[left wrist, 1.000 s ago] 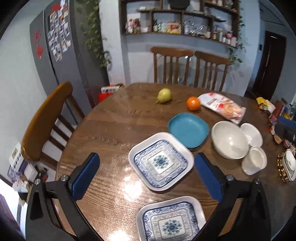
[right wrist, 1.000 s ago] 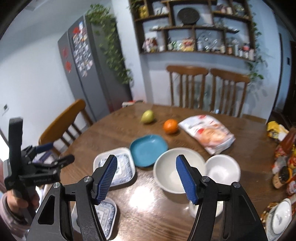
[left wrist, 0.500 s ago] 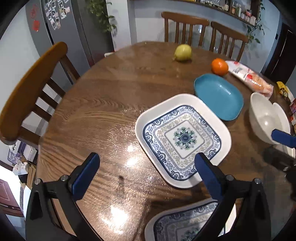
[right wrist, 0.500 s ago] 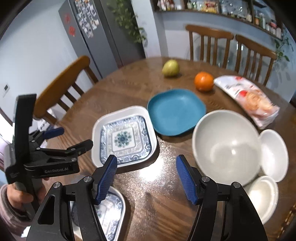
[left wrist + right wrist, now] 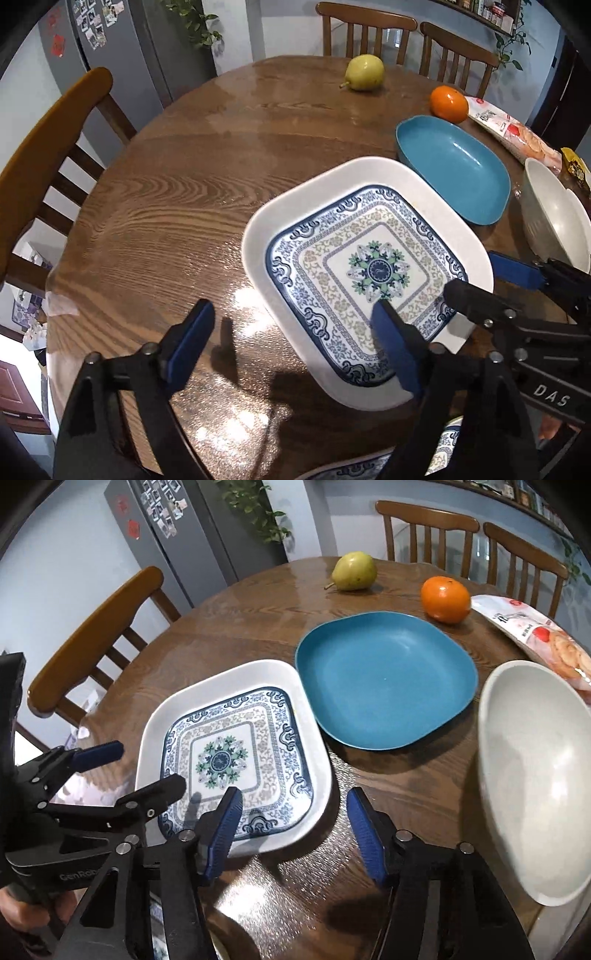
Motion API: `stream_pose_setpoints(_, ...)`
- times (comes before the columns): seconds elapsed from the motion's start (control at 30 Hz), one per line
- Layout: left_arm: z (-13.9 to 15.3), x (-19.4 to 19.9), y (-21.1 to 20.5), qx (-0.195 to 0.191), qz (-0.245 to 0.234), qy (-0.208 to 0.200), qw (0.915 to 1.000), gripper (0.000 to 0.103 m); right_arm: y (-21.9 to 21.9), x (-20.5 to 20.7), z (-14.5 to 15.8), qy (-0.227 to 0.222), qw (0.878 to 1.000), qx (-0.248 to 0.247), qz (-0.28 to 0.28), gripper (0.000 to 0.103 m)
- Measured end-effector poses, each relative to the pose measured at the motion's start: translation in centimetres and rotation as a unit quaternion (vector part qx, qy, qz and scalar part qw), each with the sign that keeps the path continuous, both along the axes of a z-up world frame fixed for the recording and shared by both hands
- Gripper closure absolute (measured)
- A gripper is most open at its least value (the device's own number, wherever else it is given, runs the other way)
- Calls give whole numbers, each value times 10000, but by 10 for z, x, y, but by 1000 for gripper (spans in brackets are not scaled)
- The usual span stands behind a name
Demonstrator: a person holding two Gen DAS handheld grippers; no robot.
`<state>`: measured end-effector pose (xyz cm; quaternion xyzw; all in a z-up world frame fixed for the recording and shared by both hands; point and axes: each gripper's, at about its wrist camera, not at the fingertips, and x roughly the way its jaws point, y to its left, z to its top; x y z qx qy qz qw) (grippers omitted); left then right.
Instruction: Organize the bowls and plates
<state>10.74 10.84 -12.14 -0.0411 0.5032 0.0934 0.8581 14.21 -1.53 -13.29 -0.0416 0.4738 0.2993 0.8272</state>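
Observation:
A square white plate with a blue pattern (image 5: pixel 369 269) (image 5: pixel 236 753) lies on the round wooden table (image 5: pixel 177 206). My left gripper (image 5: pixel 291 347) (image 5: pixel 149 766) straddles its near left rim, one finger over the pattern and one over the wood. Its jaws are closing and the pads do not press the plate. My right gripper (image 5: pixel 293 830) (image 5: pixel 471 273) straddles the plate's near right corner in the same way, jaws closing, pads clear of it. Beyond lie a blue plate (image 5: pixel 384 679) (image 5: pixel 454 177) and a large white bowl (image 5: pixel 535 775) (image 5: pixel 554 225).
A second patterned plate (image 5: pixel 443 443) peeks out at the near edge. A pear (image 5: pixel 352 572), an orange (image 5: pixel 445 598) and a snack bag (image 5: pixel 539 642) lie at the far side. Wooden chairs (image 5: pixel 48 147) ring the table. A hand (image 5: pixel 22 912) holds the left gripper.
Both grippers have come down and forward onto the patterned plate, which now fills the views. Each pair of jaws stands narrower than before.

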Motion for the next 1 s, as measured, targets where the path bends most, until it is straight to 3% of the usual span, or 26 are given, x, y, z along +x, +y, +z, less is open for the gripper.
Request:
stream_pose_setpoints(0.07,-4,1,-2,-55,-49,57,10000,33,3,0,-2,-42,10000,1,47,49)
stream_pose_setpoints(0.23,-5,2,-3,-230,-163,25,9996,41,7,2,-4,-105,9998,-87,136,57)
stream_pose_setpoints(0.4,-3,1,-3,-324,-169,3,9993,49,0,6,-5,-135,9996,-233,-21,85)
stream_pose_setpoints(0.7,1,-9,1,-327,-108,-54,9994,63,-4,-3,-4,-11,9998,-133,-165,88)
stream_pose_setpoints(1.0,21,-21,-3,-198,-183,-335,9991,63,-12,-19,14,-127,9996,72,-252,89)
